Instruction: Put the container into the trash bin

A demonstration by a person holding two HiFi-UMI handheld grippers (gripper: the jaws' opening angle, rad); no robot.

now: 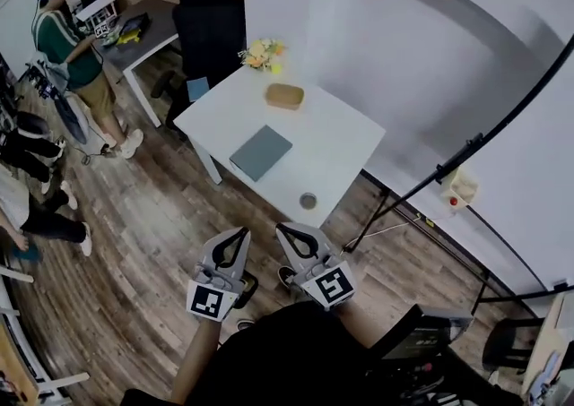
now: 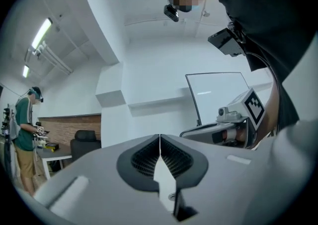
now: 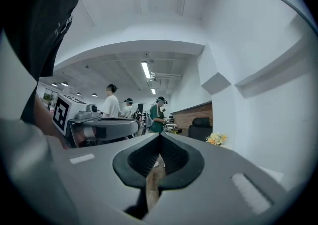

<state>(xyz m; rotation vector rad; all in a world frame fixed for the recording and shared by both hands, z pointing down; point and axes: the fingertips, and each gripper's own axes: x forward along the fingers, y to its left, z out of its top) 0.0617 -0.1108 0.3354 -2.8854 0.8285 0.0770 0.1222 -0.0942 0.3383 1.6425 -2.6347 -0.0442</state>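
In the head view a tan, shallow container [image 1: 284, 96] lies at the far side of the white table [image 1: 345, 140], near the wall. My left gripper [image 1: 241, 232] and right gripper [image 1: 281, 228] hang side by side over the wooden floor, just short of the table's near corner. Both point toward the table and both are shut with nothing between the jaws. The left gripper view shows its own closed jaws [image 2: 159, 137] and the right gripper [image 2: 233, 124] beside it. Likewise the right gripper view has its shut jaws [image 3: 160, 136] and the left gripper [image 3: 99, 127]. No trash bin is in view.
A grey notebook [image 1: 261, 152], a small round tin [image 1: 308, 201] and a bunch of flowers [image 1: 261, 54] share the table. A black office chair [image 1: 211, 23] stands behind it. A person in a green shirt [image 1: 72, 55] stands at a grey desk. A black slanted pole [image 1: 466, 149] runs at the right.
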